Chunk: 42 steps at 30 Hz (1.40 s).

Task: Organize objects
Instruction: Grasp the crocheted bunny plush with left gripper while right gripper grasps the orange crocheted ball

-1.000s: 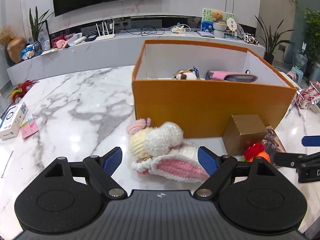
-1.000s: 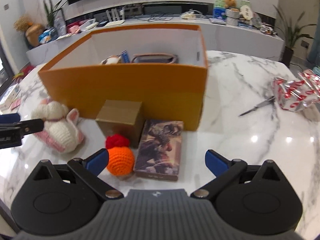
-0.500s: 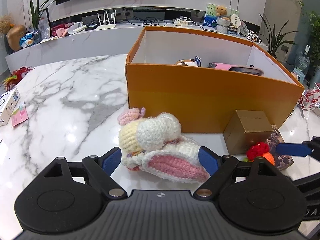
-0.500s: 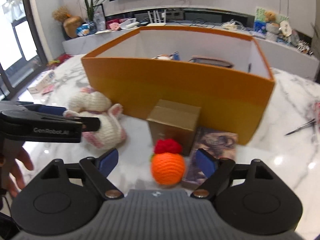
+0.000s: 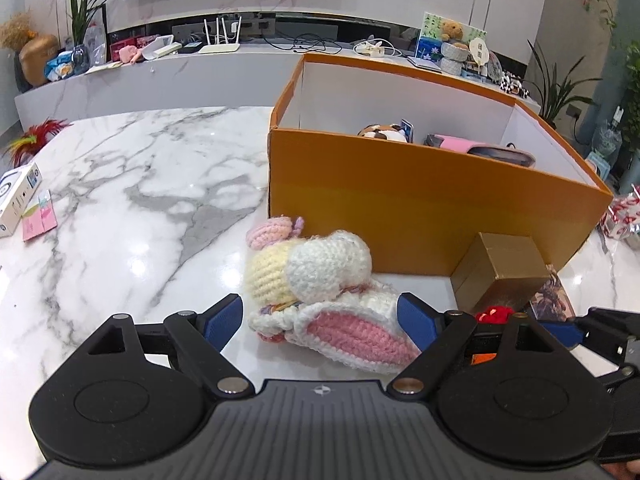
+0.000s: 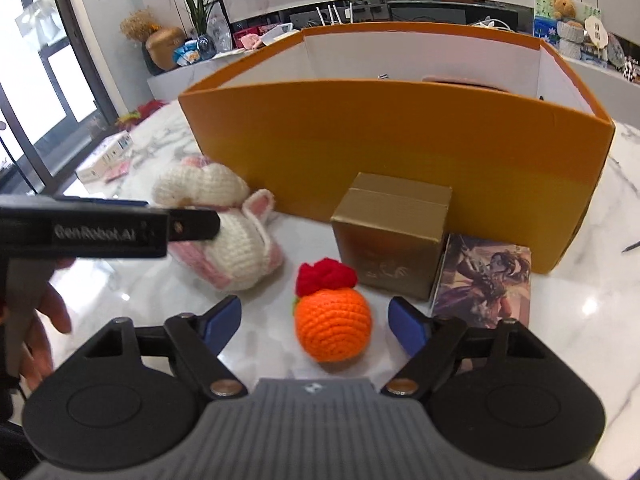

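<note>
My right gripper (image 6: 316,316) tilts downward, jaws closing around the orange crochet ball (image 6: 332,326), pads not touching. My left gripper (image 5: 320,316) angles down, jaws apart, straddling the crochet bunny (image 5: 320,296).

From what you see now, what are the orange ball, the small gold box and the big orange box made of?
Orange ball: crocheted yarn, matte; stitch rows show.
Small gold box: likely cardboard with a satin metallic coat; folded top seam, soft sheen.
Big orange box: probably paperboard, smooth matte outside, white inside.
</note>
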Tool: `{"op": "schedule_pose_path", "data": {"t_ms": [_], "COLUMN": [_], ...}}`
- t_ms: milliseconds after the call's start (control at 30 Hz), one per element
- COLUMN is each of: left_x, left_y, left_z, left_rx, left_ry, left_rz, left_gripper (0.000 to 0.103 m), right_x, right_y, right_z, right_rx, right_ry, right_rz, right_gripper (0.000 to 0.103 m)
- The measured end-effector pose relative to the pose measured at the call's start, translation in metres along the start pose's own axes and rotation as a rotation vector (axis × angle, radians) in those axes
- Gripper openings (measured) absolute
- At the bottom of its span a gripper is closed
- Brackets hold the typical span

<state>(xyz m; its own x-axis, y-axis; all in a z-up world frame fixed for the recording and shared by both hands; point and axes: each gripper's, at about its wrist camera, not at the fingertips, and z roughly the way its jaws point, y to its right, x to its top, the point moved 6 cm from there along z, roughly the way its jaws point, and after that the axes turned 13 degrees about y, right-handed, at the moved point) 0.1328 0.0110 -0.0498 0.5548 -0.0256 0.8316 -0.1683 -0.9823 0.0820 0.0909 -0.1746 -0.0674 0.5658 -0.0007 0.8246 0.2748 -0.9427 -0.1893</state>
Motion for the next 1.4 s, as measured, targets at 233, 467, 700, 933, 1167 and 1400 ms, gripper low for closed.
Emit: {"op": "schedule_pose_path", "data": {"t_ms": [233,467,700,933,1167,1400], "left_x": [0.000,-0.011,-0.016,-0.017,-0.016,-0.015], "left_y": [0.000,-0.009,-0.013,-0.001,0.000,0.000], "left_z": [0.018,0.032,0.032,0.030,0.028,0.028], "left_rx": [0.015,-0.046,-0.044,0.004,0.012,0.030], "left_ry": [0.015,-0.073,-0.069,-0.077,-0.095,-0.102], "left_rz": [-0.060,-0.282,-0.321,-0.224,-0.211,-0.174], "left_gripper": [0.101,0.101,0.100,0.090,0.086,0.086], "right_x": [-0.006,-0.007,-0.010,-0.012,-0.012,-0.004], "right_y": [0.000,-0.002,-0.009,-0.011,-0.013,0.008], "right_z": [0.004,0.009,0.012,0.017,0.020,0.012], "right_rx": [-0.029,-0.035,-0.054,-0.088,-0.098,-0.111], "right_ry": [-0.028,-0.019,-0.019,-0.015,-0.020,0.003], "right_rz": [0.003,-0.008,-0.070,-0.114,-0.160,-0.041], "right_gripper": [0.071,0.068,0.068,0.069,0.071,0.043]}}
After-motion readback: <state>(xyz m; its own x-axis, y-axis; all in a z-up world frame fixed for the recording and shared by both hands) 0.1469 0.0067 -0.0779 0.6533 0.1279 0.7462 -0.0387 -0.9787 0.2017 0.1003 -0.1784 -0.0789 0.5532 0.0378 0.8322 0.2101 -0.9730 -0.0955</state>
